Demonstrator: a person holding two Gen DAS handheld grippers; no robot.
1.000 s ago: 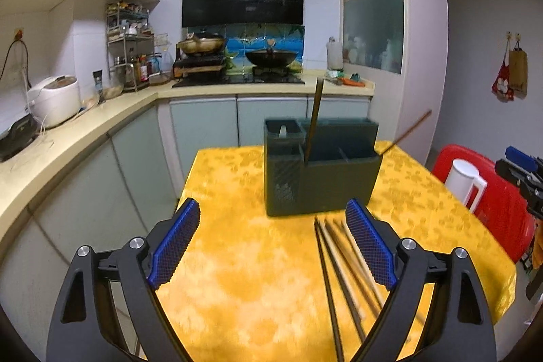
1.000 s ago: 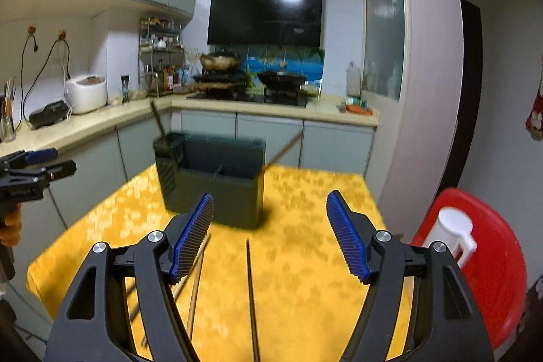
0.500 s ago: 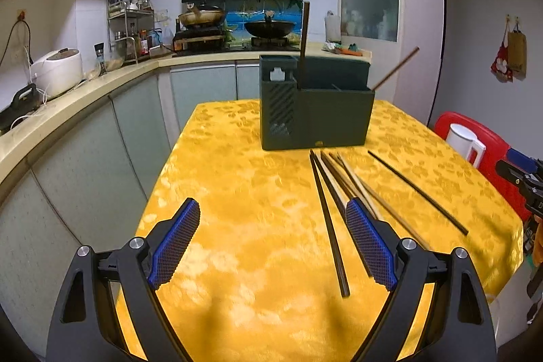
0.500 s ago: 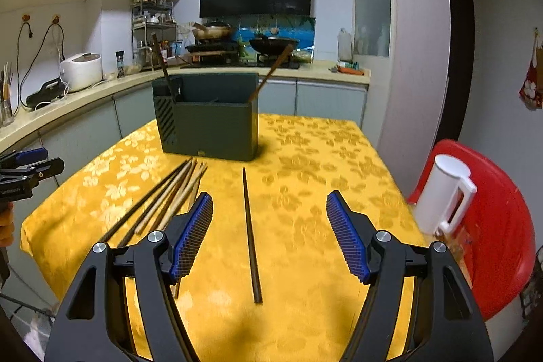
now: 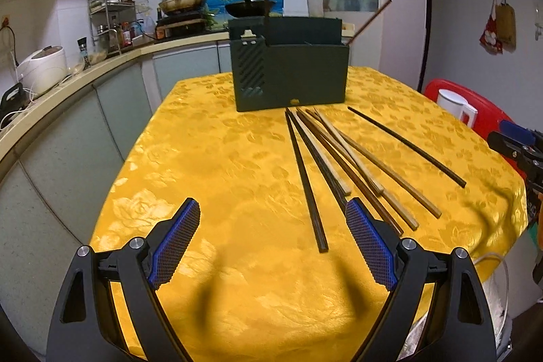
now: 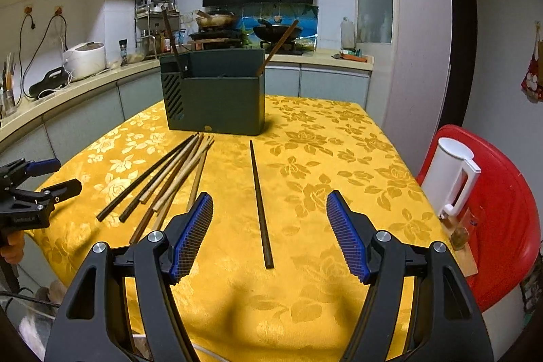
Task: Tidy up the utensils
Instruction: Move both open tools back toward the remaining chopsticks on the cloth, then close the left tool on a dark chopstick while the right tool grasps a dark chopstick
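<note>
Several chopsticks (image 5: 334, 155) lie fanned on the yellow tablecloth (image 5: 217, 158) in front of a dark green utensil holder (image 5: 290, 75); one dark chopstick (image 5: 405, 145) lies apart to their right. Two chopsticks stand in the holder (image 6: 217, 90). My left gripper (image 5: 271, 212) hovers open above the cloth, its right pad near the fan's near ends. In the right wrist view my right gripper (image 6: 269, 204) is open, astride the near end of the lone dark chopstick (image 6: 259, 201), above it; the fan (image 6: 169, 177) lies to its left. Each gripper holds nothing.
A white jug (image 6: 451, 180) stands on a red stool (image 6: 502, 219) right of the table. The kitchen counter (image 5: 61, 94) with a rice cooker (image 5: 42, 68) runs along the left. The stove and range hood are behind the holder. The table edge is near both grippers.
Both grippers have sunk toward the table and pulled back from the holder, so the chopsticks now show in full. Neither gripper's opening changed.
</note>
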